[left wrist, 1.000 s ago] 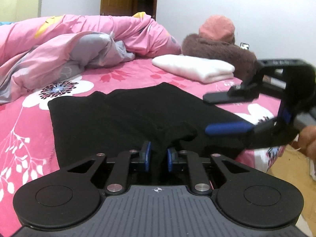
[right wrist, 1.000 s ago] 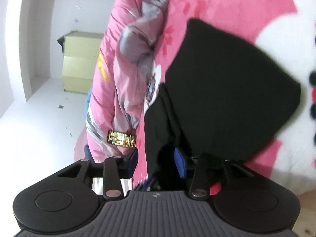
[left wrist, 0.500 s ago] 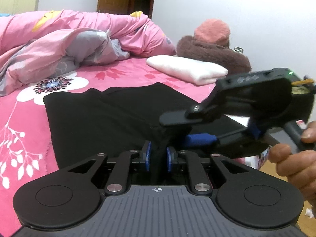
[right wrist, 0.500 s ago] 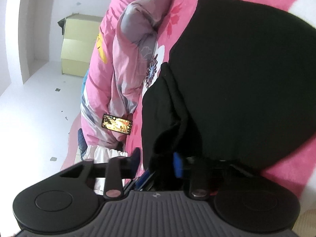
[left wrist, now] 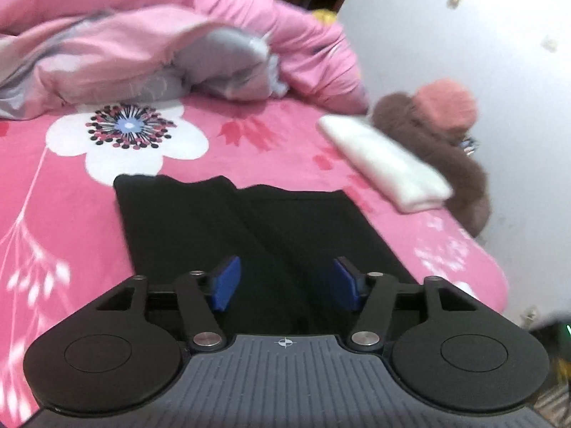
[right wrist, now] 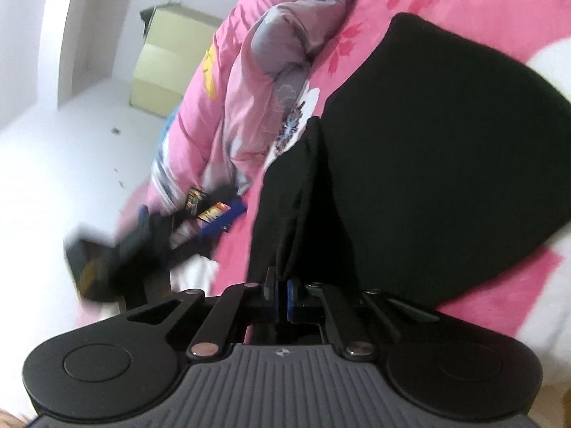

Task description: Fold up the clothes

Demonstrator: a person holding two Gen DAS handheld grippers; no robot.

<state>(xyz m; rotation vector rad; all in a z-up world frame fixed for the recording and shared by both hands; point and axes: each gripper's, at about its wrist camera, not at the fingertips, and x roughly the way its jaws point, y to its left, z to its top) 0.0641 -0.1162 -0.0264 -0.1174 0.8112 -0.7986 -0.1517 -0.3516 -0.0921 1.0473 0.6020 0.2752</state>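
On the pink floral bedsheet (left wrist: 249,142), the black garment (left wrist: 221,221) lies partly folded, its near edge pinched between the pressed-together pads of the right gripper (right wrist: 282,290), probably for the next fold, while the left gripper (left wrist: 282,281) spreads its jaws, nothing gripped.

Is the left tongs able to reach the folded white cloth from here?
Probably yes: the left tongs, opening with nothing gripped, face the white cloth across the flat black garment; nothing stands between.
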